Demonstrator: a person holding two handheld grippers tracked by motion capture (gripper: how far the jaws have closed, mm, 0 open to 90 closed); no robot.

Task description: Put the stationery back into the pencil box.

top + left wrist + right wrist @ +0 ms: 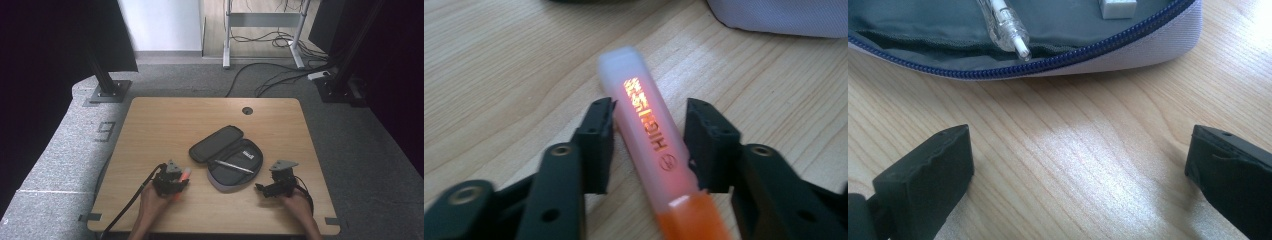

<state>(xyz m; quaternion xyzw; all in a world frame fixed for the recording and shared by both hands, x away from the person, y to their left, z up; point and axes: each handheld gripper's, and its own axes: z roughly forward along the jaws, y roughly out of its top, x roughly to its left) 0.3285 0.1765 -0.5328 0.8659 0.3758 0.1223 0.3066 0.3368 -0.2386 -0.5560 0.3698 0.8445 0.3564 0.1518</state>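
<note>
One highlighter (649, 135) gripped by left gripper (649, 145) fingers; right gripper (1078, 165) fingers wide; one pouch (227, 157).

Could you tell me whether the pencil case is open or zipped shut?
Open: the pencil case lies unzipped, lid folded back, a pen inside.

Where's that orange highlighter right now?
The orange highlighter sits between the jaws of the left gripper, near the table's front left in the high view, just left of the open pencil case.
</note>
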